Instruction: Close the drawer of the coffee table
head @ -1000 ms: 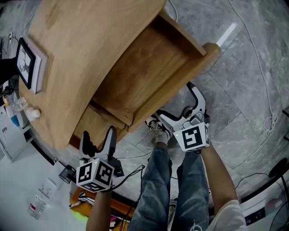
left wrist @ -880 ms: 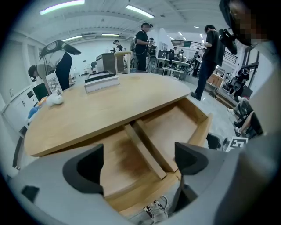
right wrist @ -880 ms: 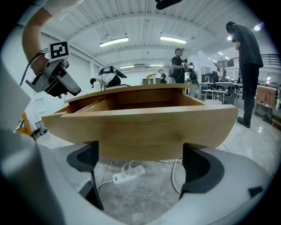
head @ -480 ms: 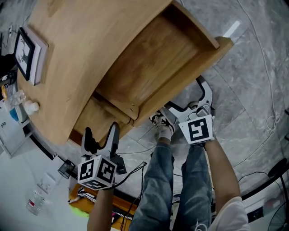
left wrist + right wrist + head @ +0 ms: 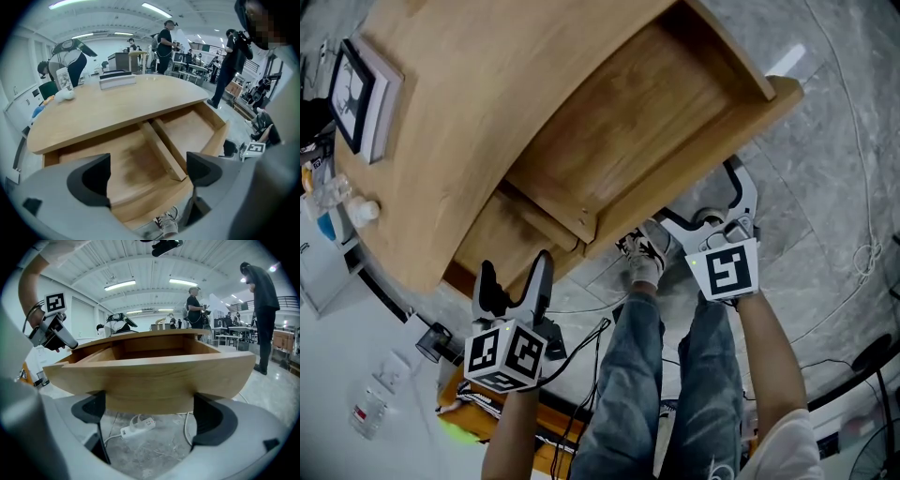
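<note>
The wooden coffee table (image 5: 459, 112) has its right drawer (image 5: 666, 122) pulled far out. In the right gripper view the drawer's curved front board (image 5: 150, 378) fills the space just ahead of the jaws. My right gripper (image 5: 701, 202) is open, low against that front board, with nothing between its fingers (image 5: 211, 420). Near the table's front left, my left gripper (image 5: 514, 281) is open and empty. It faces a second drawer (image 5: 126, 173), which is partly out. The two drawers' side walls (image 5: 161, 150) run between the compartments.
A framed picture on a book (image 5: 354, 84) lies on the tabletop's far end, with small bottles (image 5: 356, 211) on a surface past the table's end. The person's shoe (image 5: 645, 258) stands under the drawer front. A power strip (image 5: 136, 426) and cables (image 5: 862, 253) lie on the floor. People stand behind.
The head view has shifted, so the table and drawer sit further up and right. Both grippers keep about the same place relative to the table, and both stay open.
</note>
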A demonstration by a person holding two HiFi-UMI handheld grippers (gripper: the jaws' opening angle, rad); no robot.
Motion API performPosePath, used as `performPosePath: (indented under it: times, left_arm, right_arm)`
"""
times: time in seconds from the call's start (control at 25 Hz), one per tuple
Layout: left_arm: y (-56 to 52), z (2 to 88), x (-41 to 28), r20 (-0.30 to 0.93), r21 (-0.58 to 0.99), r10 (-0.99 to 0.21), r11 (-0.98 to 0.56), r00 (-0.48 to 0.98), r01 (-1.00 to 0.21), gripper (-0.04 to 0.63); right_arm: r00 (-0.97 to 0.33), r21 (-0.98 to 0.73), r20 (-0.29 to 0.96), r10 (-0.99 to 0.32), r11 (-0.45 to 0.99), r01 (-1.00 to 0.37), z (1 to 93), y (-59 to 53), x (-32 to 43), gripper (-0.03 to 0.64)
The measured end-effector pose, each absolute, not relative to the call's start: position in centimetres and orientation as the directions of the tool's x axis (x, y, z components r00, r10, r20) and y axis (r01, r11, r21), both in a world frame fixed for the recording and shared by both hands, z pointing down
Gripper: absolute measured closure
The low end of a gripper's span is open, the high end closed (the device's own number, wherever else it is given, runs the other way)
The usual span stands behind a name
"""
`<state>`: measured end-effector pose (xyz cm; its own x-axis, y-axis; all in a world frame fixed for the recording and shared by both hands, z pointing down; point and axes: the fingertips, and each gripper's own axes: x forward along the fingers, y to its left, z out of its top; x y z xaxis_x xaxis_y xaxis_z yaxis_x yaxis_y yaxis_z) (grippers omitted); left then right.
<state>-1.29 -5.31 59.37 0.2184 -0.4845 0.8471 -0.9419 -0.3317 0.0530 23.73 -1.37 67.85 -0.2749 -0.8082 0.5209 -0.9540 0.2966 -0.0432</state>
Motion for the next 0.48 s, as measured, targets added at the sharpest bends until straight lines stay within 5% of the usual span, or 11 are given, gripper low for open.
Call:
performPosePath:
  times: [0.48]
  left_arm:
    - [-5.8, 59.6, -1.8, 0.853, 0.057, -0.477, -0.317, 0.211, -0.947, 0.092]
  right_arm:
    - [-0.286, -0.029, 0.517, -0.807, 0.317, -0.948, 66.4, -1.7, 24.0, 0.029]
